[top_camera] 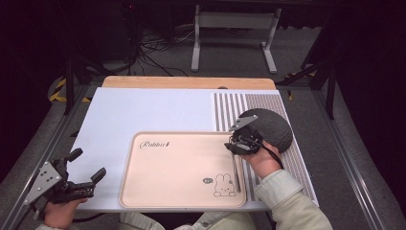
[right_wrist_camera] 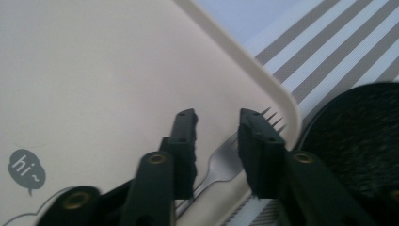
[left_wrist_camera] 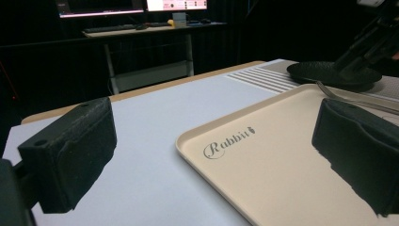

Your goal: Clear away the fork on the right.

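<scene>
**Fork set down on tray: items listed near to far**

1. Left gripper (top_camera: 88,183): at the near left corner of the table, well apart from the work. Jaws stand wide, nothing between them. Judged parked so the other hand has room.

2. Tray (top_camera: 143,191): beige, rounded corners, flat on the white mat (top_camera: 143,105) at centre front. Printed script at its far left, rabbit drawing and "hi" bubble at its near right. Bare otherwise, so it likely serves as the collecting place for tableware.

3. Fork (right_wrist_camera: 221,165): metal, lying flat inside the tray along its right rim, tines toward the far right corner, handle running back toward the person. Placed lengthwise beside the rim, it leaves the middle of the tray free.

4. Right gripper (right_wrist_camera: 216,141): poised just above the fork's neck, jaws partly parted to either side of it, pads not pressing on it. Reads as a release, the fork resting on the tray by its own weight.

5. Dark round plate (top_camera: 274,127): just beyond the tray's right corner, on the striped placemat (top_camera: 230,105). Nearest obstacle to that hand; the raised tray rim lies between fork and plate.

6. Beyond the table: floor with cables, a metal stand, and a desk with lit monitors.
</scene>
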Motion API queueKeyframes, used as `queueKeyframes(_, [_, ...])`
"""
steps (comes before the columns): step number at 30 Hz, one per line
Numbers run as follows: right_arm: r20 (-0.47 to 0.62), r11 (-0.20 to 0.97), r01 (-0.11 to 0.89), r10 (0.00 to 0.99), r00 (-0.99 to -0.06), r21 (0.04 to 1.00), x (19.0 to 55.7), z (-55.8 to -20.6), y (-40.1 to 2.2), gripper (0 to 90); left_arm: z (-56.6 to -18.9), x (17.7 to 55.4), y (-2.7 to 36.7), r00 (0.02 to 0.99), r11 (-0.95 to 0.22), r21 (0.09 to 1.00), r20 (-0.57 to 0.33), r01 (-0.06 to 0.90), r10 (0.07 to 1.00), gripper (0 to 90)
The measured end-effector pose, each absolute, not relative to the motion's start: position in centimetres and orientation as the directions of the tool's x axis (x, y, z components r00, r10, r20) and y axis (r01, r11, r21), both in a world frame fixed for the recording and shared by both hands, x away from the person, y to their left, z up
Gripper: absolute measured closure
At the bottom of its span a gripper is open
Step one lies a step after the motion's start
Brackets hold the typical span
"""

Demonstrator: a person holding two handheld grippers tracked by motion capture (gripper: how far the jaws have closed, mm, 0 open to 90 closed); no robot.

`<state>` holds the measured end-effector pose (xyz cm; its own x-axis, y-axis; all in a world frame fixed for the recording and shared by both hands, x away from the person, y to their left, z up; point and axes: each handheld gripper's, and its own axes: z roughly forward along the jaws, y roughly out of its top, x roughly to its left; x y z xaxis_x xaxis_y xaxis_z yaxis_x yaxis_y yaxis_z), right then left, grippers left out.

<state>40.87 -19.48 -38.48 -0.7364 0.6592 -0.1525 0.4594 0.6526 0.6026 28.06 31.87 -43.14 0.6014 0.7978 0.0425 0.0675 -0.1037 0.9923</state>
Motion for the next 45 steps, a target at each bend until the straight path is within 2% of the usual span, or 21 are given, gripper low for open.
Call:
queueKeyframes(1, [-0.153, 0.653, 0.459, 0.659, -0.736, 0.603, 40.9, -38.5, -19.5, 56.1, -43.1, 28.0, 31.9, 0.602, -0.106, 0.992, 0.043, 0.07, 0.798, 1.1])
queueKeyframes(2, [-0.177, 0.65, 0.414, 0.646, -0.743, 0.637, 40.4, -37.9, -20.1, 44.3, -43.1, 28.0, 31.9, 0.602, -0.107, 0.992, 0.044, 0.069, 0.798, 1.1])
queueKeyframes(4, [-0.169, 0.625, 0.41, 0.66, -0.732, 0.664, 40.1, -37.4, -20.7, 36.1, -43.1, 28.0, 31.9, 0.602, -0.105, 0.992, 0.043, 0.069, 0.797, 1.1])
queueKeyframes(5, [-0.169, 0.625, 0.41, 0.66, -0.732, 0.664, 40.1, -37.4, -20.7, 36.1, -43.1, 28.0, 31.9, 0.601, -0.105, 0.992, 0.043, 0.069, 0.798, 1.1])
queueKeyframes(6, [-0.166, 0.616, 0.401, 0.66, -0.732, 0.678, 39.9, -37.1, -21.0, 30.6, -43.1, 28.0, 31.9, 0.601, -0.107, 0.992, 0.044, 0.069, 0.798, 1.1])
queueKeyframes(11, [-0.138, 0.545, 0.365, 0.677, -0.723, 0.755, 38.8, -35.9, -23.1, 15.4, -43.1, 27.9, 31.9, 0.598, -0.102, 0.992, 0.042, 0.067, 0.8, 1.0])
queueKeyframes(15, [-0.127, 0.495, 0.325, 0.681, -0.721, 0.806, 38.0, -35.2, -24.5, 8.2, -43.1, 28.0, 31.9, 0.598, -0.104, 0.992, 0.042, 0.069, 0.8, 1.1])
queueKeyframes(25, [-0.111, 0.421, 0.274, 0.691, -0.715, 0.865, 36.5, -34.6, -27.0, 1.0, -43.1, 27.9, 31.9, 0.598, -0.105, 0.992, 0.043, 0.069, 0.8, 1.1])
queueKeyframes(45, [-0.137, 0.312, 0.126, 0.699, -0.702, 0.942, 32.7, -35.6, -31.3, 0.0, -43.1, 27.9, 31.9, 0.598, -0.105, 0.992, 0.044, 0.068, 0.8, 1.1])
